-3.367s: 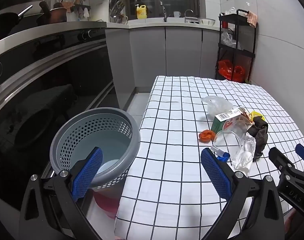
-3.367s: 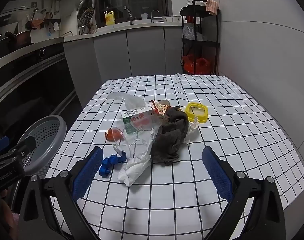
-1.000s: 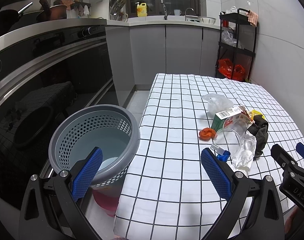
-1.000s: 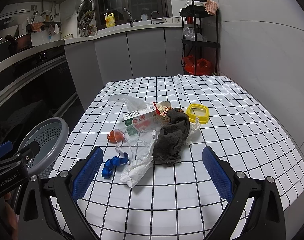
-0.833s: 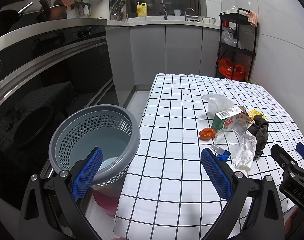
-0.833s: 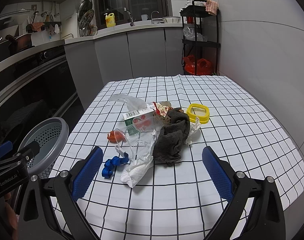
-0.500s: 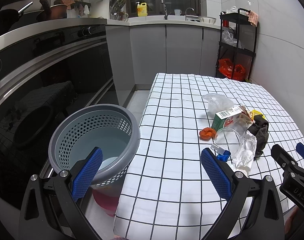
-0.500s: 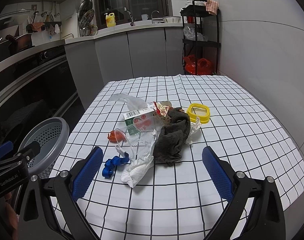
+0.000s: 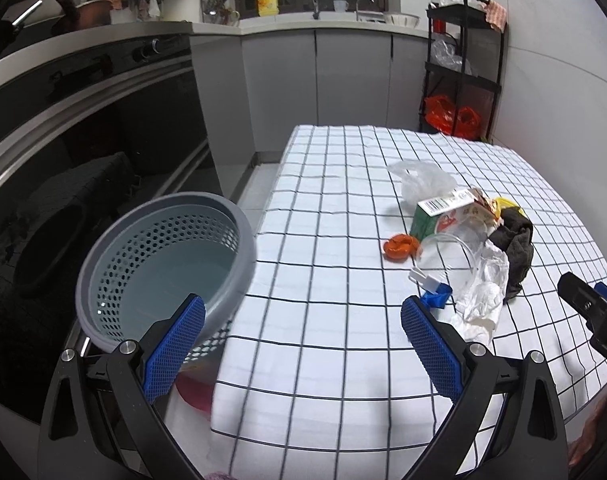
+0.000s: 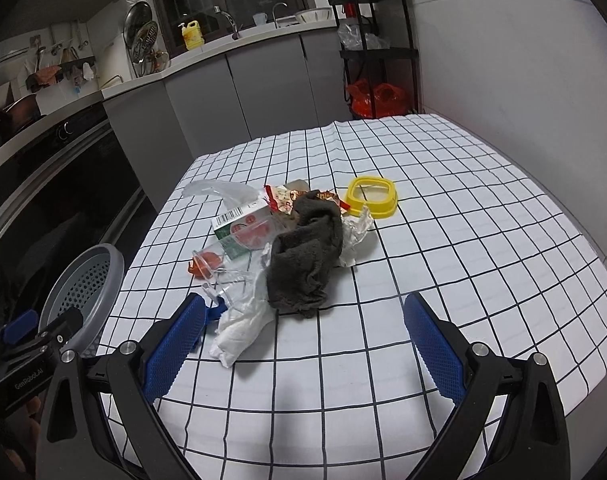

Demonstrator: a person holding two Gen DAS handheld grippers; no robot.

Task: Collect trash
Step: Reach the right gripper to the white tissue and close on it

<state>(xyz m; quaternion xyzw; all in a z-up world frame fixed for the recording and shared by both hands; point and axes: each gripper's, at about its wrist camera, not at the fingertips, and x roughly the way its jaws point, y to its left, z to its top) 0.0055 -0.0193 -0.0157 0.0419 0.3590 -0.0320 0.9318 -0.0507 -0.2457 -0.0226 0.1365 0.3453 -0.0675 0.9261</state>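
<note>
Right wrist alone shows whole yellow lid; both grippers' fingers spread, empty.

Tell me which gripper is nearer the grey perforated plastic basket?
Left. The left gripper hangs right at the grey perforated plastic basket, one finger overlapping its rim; the right gripper faces the trash pile, further off.

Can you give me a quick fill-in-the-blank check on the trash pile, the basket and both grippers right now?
1. The grey perforated plastic basket sits off the table's ____ edge.
2. The yellow plastic lid ring lies on the ____ tablecloth.
3. The dark grey crumpled cloth lies ____ the pile.
4. The left gripper and right gripper are both ____.

Missing words: left; checked; on top of; open
</note>
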